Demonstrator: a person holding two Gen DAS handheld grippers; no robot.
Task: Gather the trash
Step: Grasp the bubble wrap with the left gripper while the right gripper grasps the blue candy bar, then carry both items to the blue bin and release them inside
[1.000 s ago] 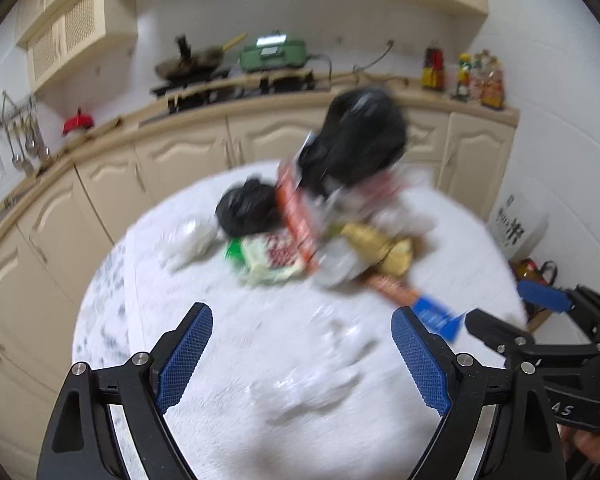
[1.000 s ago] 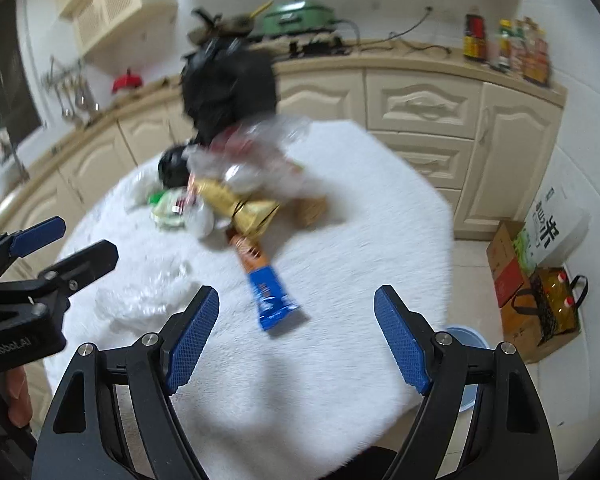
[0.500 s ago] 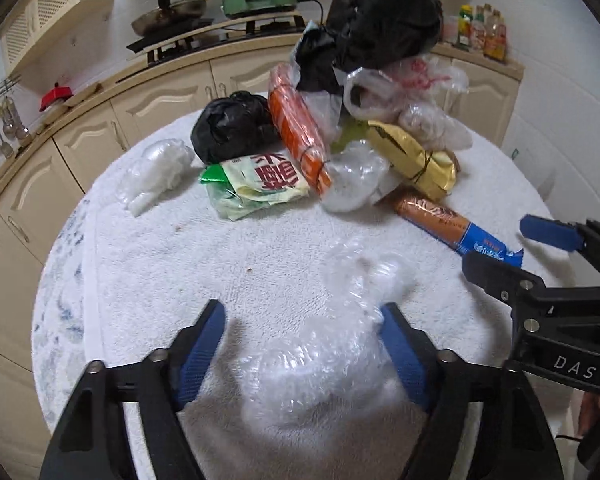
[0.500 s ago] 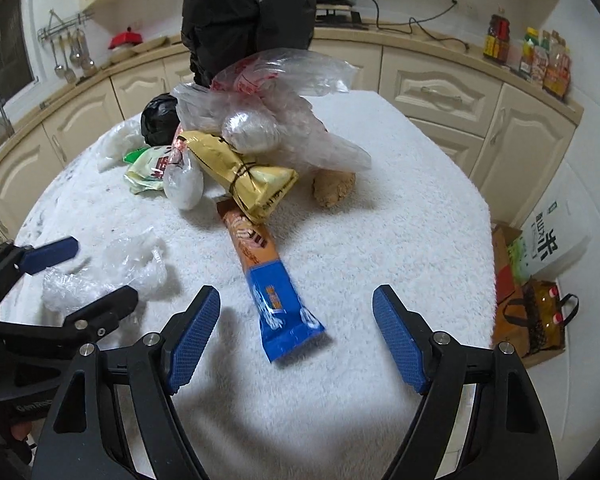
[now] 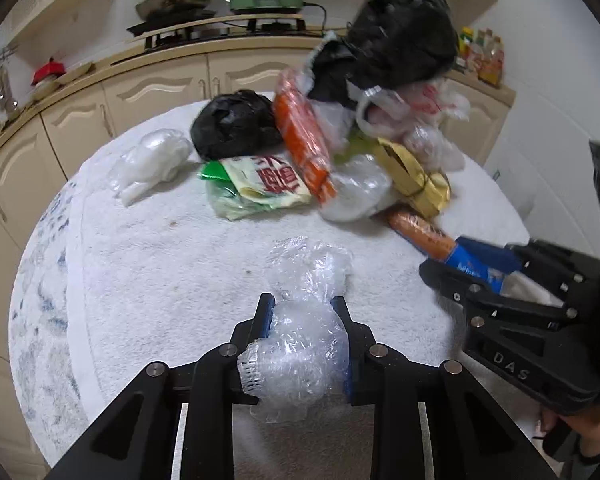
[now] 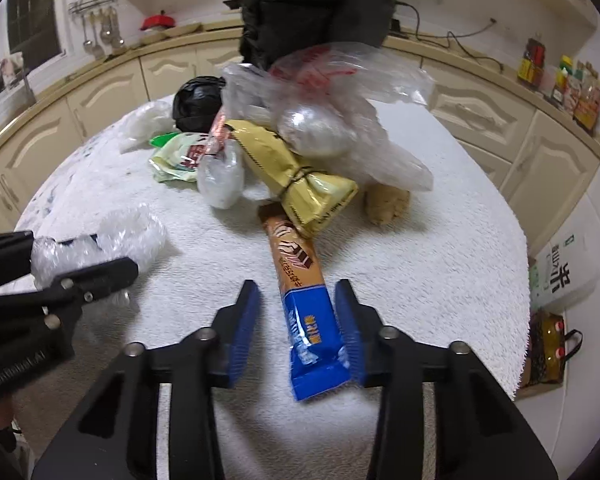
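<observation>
A round table (image 5: 148, 280) with a white cloth holds a heap of trash. My left gripper (image 5: 303, 310) is shut on a clear bubble wrap wad (image 5: 300, 332); the wad also shows in the right wrist view (image 6: 112, 240). My right gripper (image 6: 298, 300) is partly closed around the blue end of an orange and blue snack wrapper (image 6: 300, 284); the right pad touches it, the left pad stands apart. The wrapper lies flat on the cloth and also shows in the left wrist view (image 5: 428, 236).
The heap holds a big black bag (image 5: 392, 44), a small black bag (image 5: 232, 124), a yellow packet (image 6: 296, 176), a green and white packet (image 5: 260, 184), clear bags (image 6: 320, 92) and a ginger piece (image 6: 386, 202). Cabinets (image 5: 100, 112) ring the table. Bags (image 6: 548, 348) stand on the floor.
My left gripper has closed on the bubble wrap. My right gripper has dropped over the wrapper's blue end and its jaws have narrowed.
</observation>
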